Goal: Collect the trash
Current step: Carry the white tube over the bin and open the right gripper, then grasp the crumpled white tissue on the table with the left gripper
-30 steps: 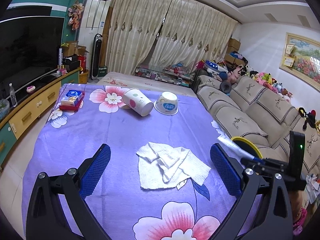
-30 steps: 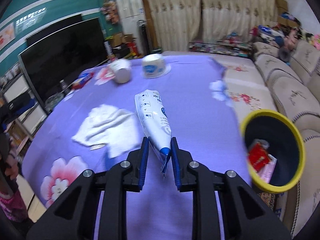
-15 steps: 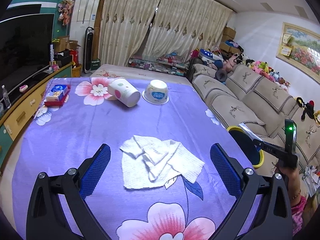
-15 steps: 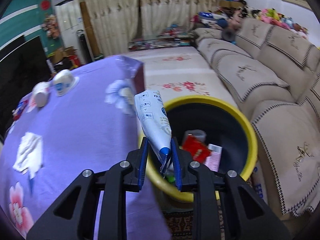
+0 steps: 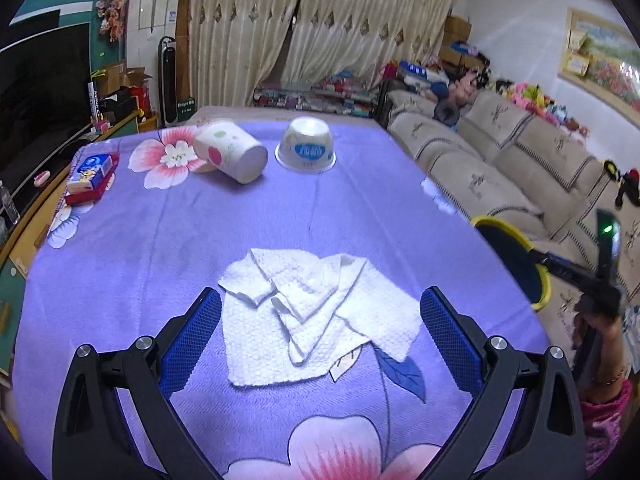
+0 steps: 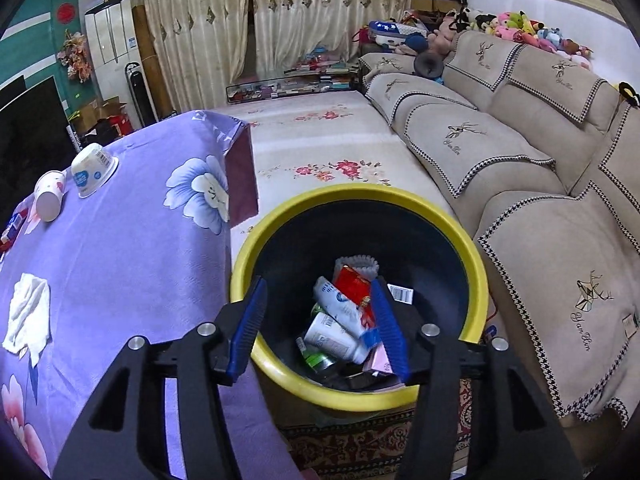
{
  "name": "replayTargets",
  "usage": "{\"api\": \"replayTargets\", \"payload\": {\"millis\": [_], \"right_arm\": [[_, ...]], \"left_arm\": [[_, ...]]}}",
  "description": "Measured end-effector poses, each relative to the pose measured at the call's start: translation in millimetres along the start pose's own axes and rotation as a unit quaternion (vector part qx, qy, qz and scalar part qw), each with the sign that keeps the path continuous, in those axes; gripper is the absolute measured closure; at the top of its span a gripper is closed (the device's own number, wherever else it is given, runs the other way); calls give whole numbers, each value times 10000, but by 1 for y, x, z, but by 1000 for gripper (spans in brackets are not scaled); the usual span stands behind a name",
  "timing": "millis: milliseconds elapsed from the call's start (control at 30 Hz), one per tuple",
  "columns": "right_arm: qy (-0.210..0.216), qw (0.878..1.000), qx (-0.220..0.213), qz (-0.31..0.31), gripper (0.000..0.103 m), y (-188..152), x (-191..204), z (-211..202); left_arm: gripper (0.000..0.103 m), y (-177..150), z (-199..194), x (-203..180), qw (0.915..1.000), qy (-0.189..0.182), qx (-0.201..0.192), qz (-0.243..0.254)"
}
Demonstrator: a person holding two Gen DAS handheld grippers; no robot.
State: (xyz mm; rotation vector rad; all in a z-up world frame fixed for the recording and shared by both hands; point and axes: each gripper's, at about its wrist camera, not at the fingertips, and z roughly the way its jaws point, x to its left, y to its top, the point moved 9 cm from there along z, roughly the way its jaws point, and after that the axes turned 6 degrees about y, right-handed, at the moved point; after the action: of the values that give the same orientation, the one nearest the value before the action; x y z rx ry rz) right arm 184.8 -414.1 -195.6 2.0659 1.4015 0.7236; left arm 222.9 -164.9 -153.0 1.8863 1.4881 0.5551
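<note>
Down in the yellow-rimmed bin (image 6: 476, 268), beside the near right edge of the table (image 5: 280, 220), lies a white and blue wrapper (image 6: 340, 312) among other rubbish: a red packet (image 6: 354, 286), a white bottle with small print (image 6: 328, 334) and a scrap bearing a barcode (image 6: 401, 292). None of the print on them can be read. The right claw (image 6: 324, 328) hangs just over the bin's mouth, its blue-padded jaws opening with nothing gripped between them; the wrapper sits lower, inside the bin.

On the table, spread with a purple flowered cloth, a crumpled white paper towel (image 5: 316, 316) lies near the front. The left claw (image 5: 320, 336) hovers above it with jaws wide apart, one on each side of the towel, holding nothing.

At the far end, a white paper cup (image 5: 232, 156) with pink spots lies on its side, and just right of it a white bowl (image 5: 306, 148) stands upside down with a blue label whose lettering is too small to read. On the far left edge rests a blue and white box (image 5: 90, 170) on something red.

A beige sofa (image 6: 520, 152) runs along the right, its covers embroidered with deer and a script that looks like "Yan Xin".
</note>
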Motion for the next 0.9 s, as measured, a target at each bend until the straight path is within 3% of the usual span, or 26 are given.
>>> {"api": "replayTargets", "payload": {"millis": [400, 700, 767, 900], "right_arm": [[130, 9999, 32, 6, 48, -5, 9, -3], [256, 9996, 61, 47, 48, -6, 10, 0], [283, 9996, 57, 63, 48, -7, 9, 1], [318, 9994, 36, 97, 48, -7, 9, -1]], "left_arm": [[5, -8, 81, -4, 9962, 346, 740, 297], [6, -12, 95, -2, 9948, 490, 816, 363], [13, -11, 94, 0, 9949, 529, 780, 346], [49, -8, 89, 6, 9953, 639, 672, 297]]}}
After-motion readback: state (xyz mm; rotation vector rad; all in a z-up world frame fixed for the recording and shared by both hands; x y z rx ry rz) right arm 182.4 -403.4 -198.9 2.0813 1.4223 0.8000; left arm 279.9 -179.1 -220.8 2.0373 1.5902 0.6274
